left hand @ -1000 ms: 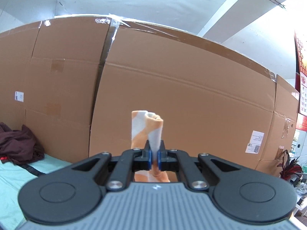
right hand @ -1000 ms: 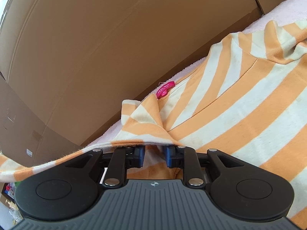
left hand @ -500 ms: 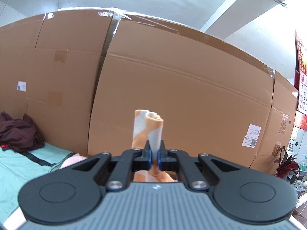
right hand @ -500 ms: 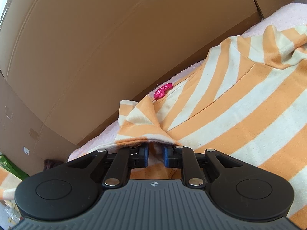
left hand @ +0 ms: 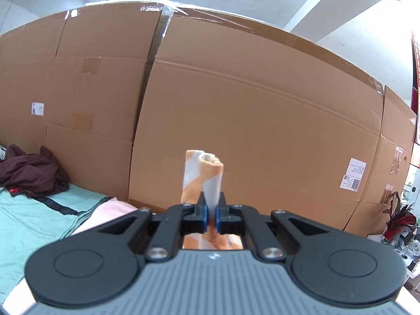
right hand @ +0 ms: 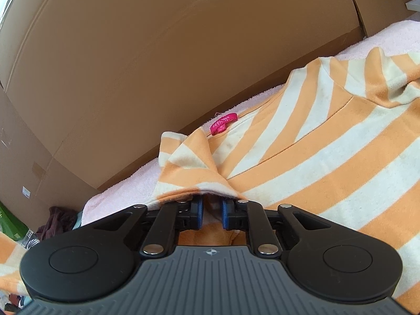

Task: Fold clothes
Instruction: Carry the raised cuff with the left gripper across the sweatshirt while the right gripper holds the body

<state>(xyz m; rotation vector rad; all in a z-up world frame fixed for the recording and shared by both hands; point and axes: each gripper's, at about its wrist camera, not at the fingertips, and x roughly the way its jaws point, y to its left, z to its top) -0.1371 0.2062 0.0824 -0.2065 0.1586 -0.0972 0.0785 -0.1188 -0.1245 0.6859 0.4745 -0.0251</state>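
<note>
An orange-and-cream striped shirt (right hand: pixel 315 157) lies spread on a pink towel (right hand: pixel 126 191), its magenta neck label (right hand: pixel 223 127) facing up. My right gripper (right hand: pixel 211 207) sits at the shirt's near edge. Its jaws are almost together on a bunched fold that drapes over the fingertips. In the left wrist view my left gripper (left hand: pixel 211 210) is shut on a rolled strip of the same striped cloth (left hand: pixel 202 173). That strip sticks up above the pads, raised well off the bed. A bit of the striped cloth also shows at the lower left of the right wrist view.
A wall of large cardboard boxes (left hand: pixel 262 118) stands close behind the bed. A dark maroon garment (left hand: pixel 31 168) lies heaped on a green sheet (left hand: pixel 26 218) at the left. A red-leaved plant (left hand: pixel 399 220) stands far right.
The right gripper's jaws have narrowed on the shirt fold, and the cloth once stretched leftward across them has slackened. The left gripper has swung, bringing more of the bed into view.
</note>
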